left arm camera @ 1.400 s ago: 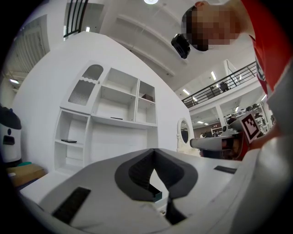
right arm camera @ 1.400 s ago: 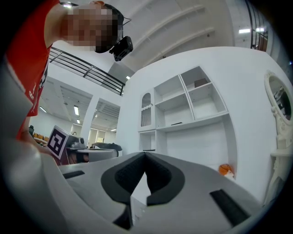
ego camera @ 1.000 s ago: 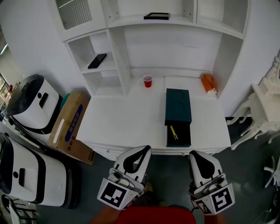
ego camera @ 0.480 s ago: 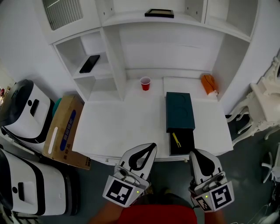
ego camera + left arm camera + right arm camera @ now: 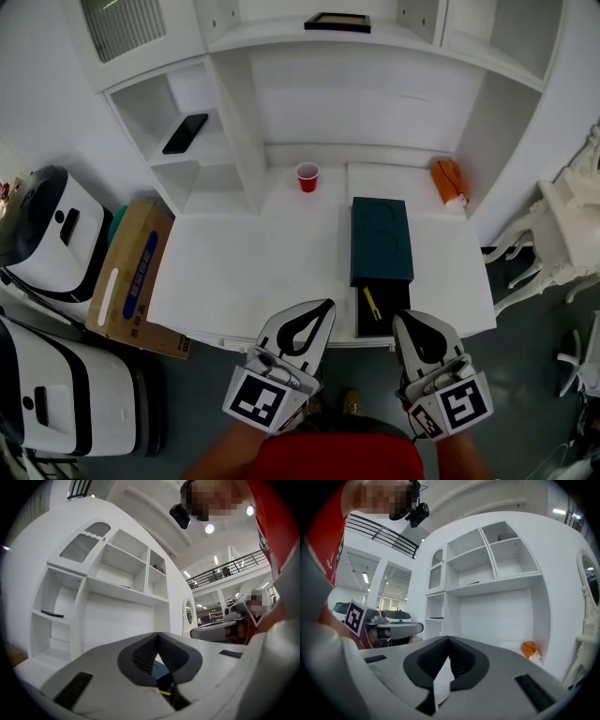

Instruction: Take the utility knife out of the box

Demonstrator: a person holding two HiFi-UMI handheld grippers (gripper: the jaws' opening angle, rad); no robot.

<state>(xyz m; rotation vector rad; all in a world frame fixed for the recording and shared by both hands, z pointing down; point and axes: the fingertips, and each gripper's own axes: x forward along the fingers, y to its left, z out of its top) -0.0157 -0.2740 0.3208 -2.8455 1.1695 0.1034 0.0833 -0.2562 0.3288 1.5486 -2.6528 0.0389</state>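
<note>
A dark teal box [image 5: 381, 239] lies on the white desk [image 5: 253, 272], right of the middle. Its black drawer [image 5: 383, 311] is pulled out toward the desk's front edge, and a yellow utility knife [image 5: 372, 303] lies in it. My left gripper [image 5: 323, 306] is shut and empty, below the front edge and left of the drawer. My right gripper [image 5: 401, 320] is shut and empty, just below the drawer's front. In the left gripper view, the box [image 5: 159, 670] and a bit of yellow knife [image 5: 164, 692] show through the gap behind the closed tips [image 5: 157, 634].
A red cup [image 5: 307, 176] and an orange object [image 5: 447, 180] stand at the back of the desk. A black phone [image 5: 185, 133] lies on a left shelf. A cardboard box [image 5: 131, 277] and white machines [image 5: 47, 234] stand left; a white chair [image 5: 553, 253] stands right.
Both grippers have come forward toward the desk's front edge. The right one now sits closer to the open drawer. Both stay shut.
</note>
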